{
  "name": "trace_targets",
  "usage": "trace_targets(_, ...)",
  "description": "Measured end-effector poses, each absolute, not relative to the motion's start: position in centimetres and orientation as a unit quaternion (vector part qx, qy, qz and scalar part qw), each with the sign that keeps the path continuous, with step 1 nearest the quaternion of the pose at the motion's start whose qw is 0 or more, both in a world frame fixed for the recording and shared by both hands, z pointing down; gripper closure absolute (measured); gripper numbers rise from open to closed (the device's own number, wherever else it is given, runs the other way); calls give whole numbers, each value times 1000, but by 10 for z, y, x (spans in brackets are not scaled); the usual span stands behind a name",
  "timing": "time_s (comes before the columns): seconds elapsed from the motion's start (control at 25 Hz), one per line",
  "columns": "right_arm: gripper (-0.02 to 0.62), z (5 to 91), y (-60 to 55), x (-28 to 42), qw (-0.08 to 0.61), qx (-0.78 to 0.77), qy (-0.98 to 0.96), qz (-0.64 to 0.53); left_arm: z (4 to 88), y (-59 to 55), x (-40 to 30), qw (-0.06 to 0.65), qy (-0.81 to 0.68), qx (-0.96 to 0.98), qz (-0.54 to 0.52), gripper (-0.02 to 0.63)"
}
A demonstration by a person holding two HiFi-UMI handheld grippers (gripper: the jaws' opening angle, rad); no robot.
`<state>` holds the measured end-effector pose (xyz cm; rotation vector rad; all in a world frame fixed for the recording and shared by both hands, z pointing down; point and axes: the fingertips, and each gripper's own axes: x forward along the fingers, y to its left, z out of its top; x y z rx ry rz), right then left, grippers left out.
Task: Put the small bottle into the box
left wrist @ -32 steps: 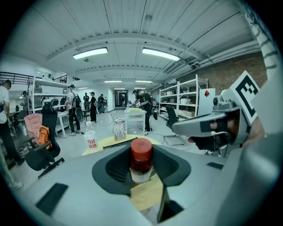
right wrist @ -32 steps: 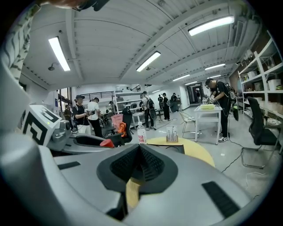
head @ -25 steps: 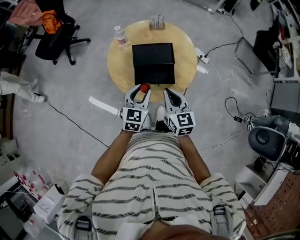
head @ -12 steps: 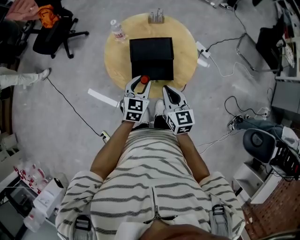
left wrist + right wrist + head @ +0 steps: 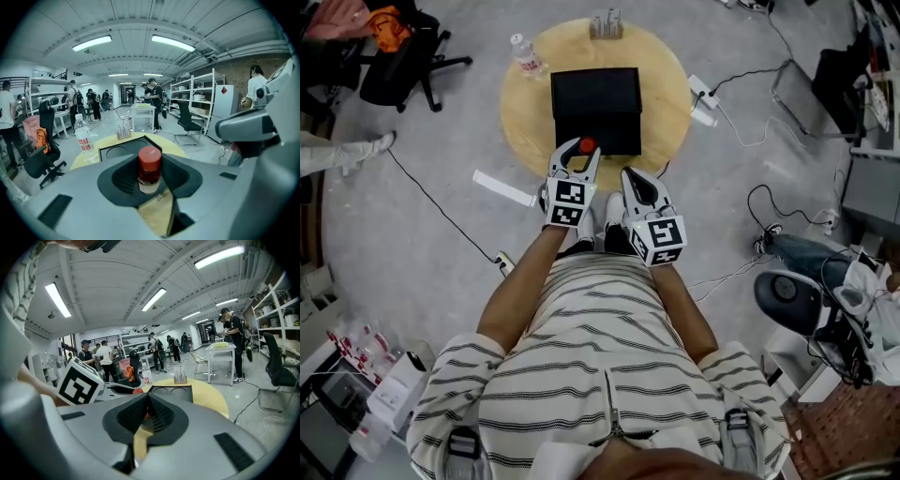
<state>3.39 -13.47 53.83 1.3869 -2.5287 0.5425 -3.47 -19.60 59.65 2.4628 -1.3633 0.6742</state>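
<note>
My left gripper point(image 5: 582, 153) is shut on a small bottle with a red cap point(image 5: 586, 145), held upright just short of the near edge of the black box point(image 5: 594, 110). In the left gripper view the small bottle point(image 5: 149, 169) sits between the dark pads, with the box's two round wells point(image 5: 127, 151) behind it. My right gripper point(image 5: 633, 180) hovers beside the left one, jaws shut with nothing between them. In the right gripper view the right gripper point(image 5: 147, 412) points at the box point(image 5: 174, 393), and the left gripper's marker cube point(image 5: 79, 380) shows at the left.
The box lies open on a round wooden table point(image 5: 525, 108). A water bottle point(image 5: 524, 55) stands at the table's far left and a small rack of tubes point(image 5: 606, 24) at its far edge. An office chair point(image 5: 398, 67), cables and a power strip point(image 5: 703, 99) lie on the floor around.
Both grippers have moved forward toward the table; the left one, still holding the small bottle, now reaches the box's near edge.
</note>
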Motion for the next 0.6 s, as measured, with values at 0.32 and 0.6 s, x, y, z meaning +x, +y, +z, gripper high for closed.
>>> trace_targets(0.32,577,536,-168,39,109,471,-855,190,616,-240,-22,134,-451,844,255,451)
trace_targets(0.6,577,541,-167,46,108,476,-850,197,628,-247,-16,141,-447,841,270,451)
